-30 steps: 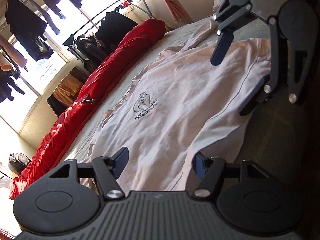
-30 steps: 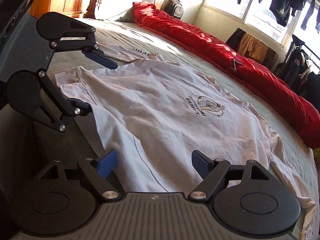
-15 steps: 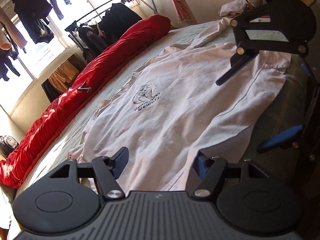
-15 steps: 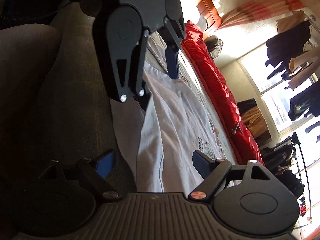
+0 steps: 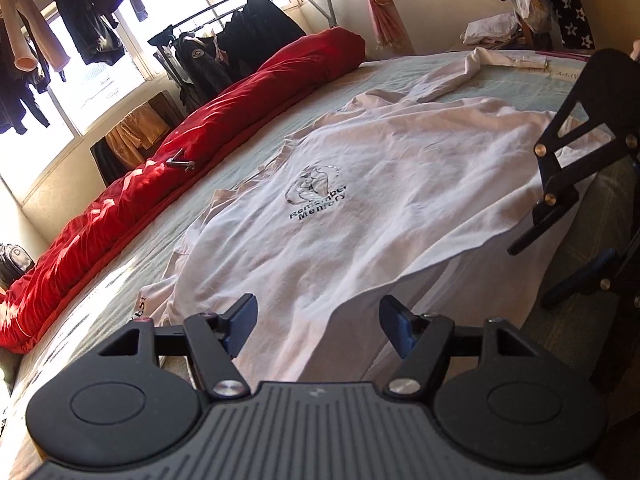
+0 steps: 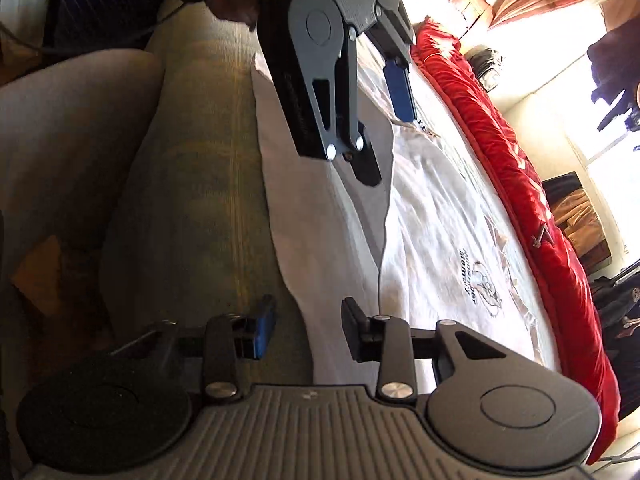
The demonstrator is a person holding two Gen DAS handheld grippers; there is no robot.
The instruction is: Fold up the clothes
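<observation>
While the wide bed with its pale green sheet (image 5: 132, 268) carries a long red quilt roll (image 5: 192, 152) along its far side, your white cotton T-shirt with the black chest print (image 5: 360, 208) lies spread flat across the middle, near edge draping over the side. Your left tongs (image 5: 318, 324) are spread just above its hem, gripping nothing. Your right tongs (image 6: 308, 330) are spread astride the draped edge (image 6: 296, 272).

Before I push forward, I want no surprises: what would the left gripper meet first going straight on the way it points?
Probably the white shirt. The left gripper is open, its line running low over the near hem toward the print. Nothing else shows in between, though its height above the cloth is unclear.
</observation>
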